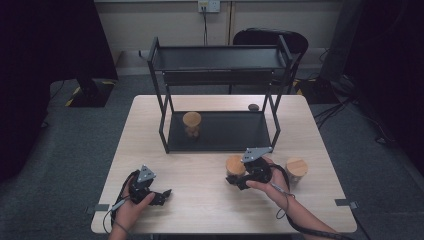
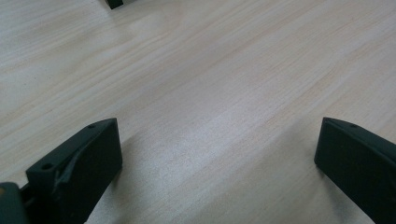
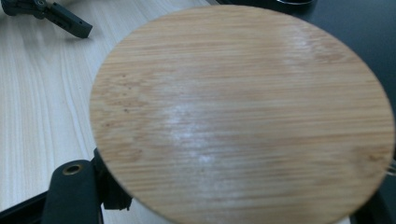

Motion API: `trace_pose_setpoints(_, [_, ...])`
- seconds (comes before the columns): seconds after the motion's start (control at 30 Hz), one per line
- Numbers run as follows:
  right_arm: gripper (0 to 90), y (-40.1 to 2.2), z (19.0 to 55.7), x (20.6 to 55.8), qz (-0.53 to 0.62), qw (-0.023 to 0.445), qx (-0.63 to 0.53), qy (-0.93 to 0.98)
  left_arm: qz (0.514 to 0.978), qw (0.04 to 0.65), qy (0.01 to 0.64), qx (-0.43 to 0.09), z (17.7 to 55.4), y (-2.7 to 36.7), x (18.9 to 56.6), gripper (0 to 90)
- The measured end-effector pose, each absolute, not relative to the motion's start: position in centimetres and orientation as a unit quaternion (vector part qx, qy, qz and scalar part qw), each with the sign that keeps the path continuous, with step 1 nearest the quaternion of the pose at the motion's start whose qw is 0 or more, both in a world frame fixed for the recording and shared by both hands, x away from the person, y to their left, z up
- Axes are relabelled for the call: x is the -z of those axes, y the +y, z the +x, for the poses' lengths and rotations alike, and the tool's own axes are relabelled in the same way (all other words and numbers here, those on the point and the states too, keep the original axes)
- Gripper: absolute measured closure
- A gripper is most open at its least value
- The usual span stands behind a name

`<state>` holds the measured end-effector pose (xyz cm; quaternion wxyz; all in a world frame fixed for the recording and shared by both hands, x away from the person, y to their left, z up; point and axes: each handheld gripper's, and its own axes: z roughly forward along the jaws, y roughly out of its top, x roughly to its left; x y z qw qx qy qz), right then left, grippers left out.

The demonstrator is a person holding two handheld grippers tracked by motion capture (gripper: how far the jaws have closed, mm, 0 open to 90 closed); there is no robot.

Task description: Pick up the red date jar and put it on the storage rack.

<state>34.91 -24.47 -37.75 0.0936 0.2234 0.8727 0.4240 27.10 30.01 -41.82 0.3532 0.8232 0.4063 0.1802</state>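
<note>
- Right gripper [image 1: 235,181] clamped on jar [image 1: 235,165], front of rack [image 1: 220,131], on table [image 1: 200,200].
- Left gripper [image 1: 162,194] jaws apart, over bare table, well left of jar.

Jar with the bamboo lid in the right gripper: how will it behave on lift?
The jar with the bamboo lid looks rigid and round, so it may swivel between the flat jaws of the right gripper. Its body looks like glass: probably slippery and breakable. The lid is wide and flat; whether it sits tight is unclear, so avoid tilting.
</note>
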Motion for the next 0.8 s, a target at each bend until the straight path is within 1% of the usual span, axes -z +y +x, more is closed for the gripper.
trace_pose_setpoints(0.8, [25.5,-22.2,36.9,36.9,0.239,0.108,-0.415,0.871,0.824,0.353,0.406,-0.180,27.1,30.0,41.8,0.4])
